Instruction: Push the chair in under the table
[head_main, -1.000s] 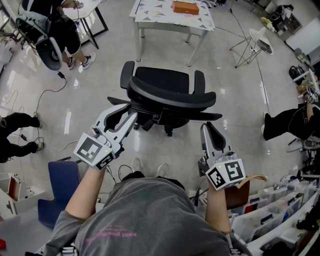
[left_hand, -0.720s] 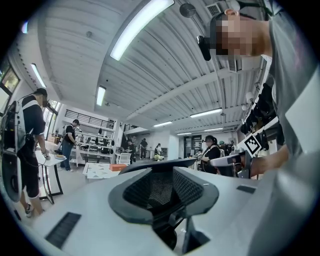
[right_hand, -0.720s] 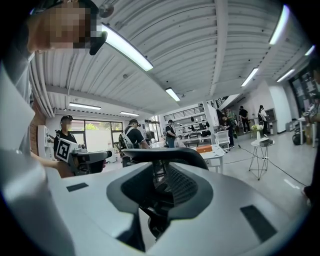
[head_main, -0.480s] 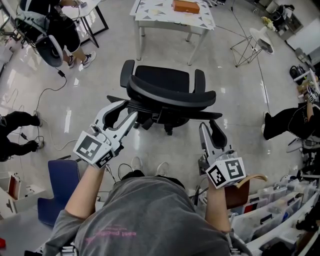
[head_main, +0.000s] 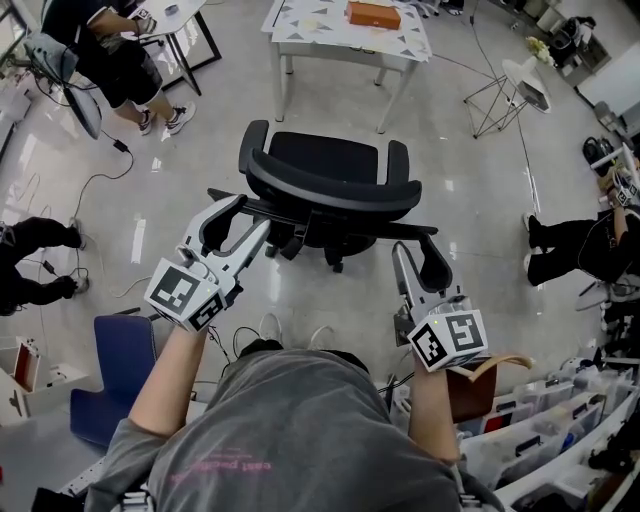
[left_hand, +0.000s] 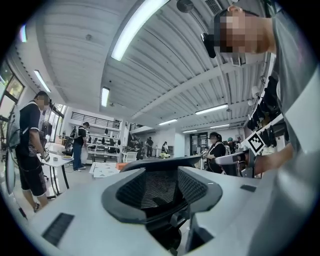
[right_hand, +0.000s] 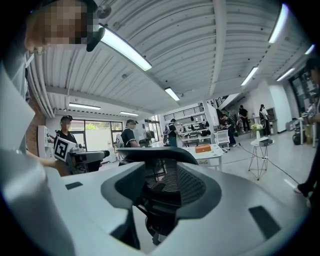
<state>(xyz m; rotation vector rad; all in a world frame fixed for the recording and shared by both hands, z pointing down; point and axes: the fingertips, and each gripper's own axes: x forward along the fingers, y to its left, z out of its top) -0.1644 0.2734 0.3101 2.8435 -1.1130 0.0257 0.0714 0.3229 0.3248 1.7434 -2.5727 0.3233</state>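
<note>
The black mesh office chair (head_main: 330, 185) stands on the floor with its backrest towards me and its seat facing the white table (head_main: 300, 35). My left gripper (head_main: 252, 215) is at the left end of the backrest's top edge, jaws opening. My right gripper (head_main: 416, 250) is just short of the right end, jaws also opening. In the left gripper view the backrest (left_hand: 165, 162) shows right ahead through the spread jaws, and in the right gripper view the backrest (right_hand: 160, 155) does too. No pad presses on it.
An orange box (head_main: 372, 14) lies on the table. A person (head_main: 110, 50) stands at the far left, others sit at the left (head_main: 40, 260) and right (head_main: 585, 245). A blue chair (head_main: 110, 380), floor cables (head_main: 100, 180), a small stand (head_main: 520, 85) and bins (head_main: 540, 420) surround me.
Both grippers' jaws have spread wider. The hands and the chair stay about where they were.
</note>
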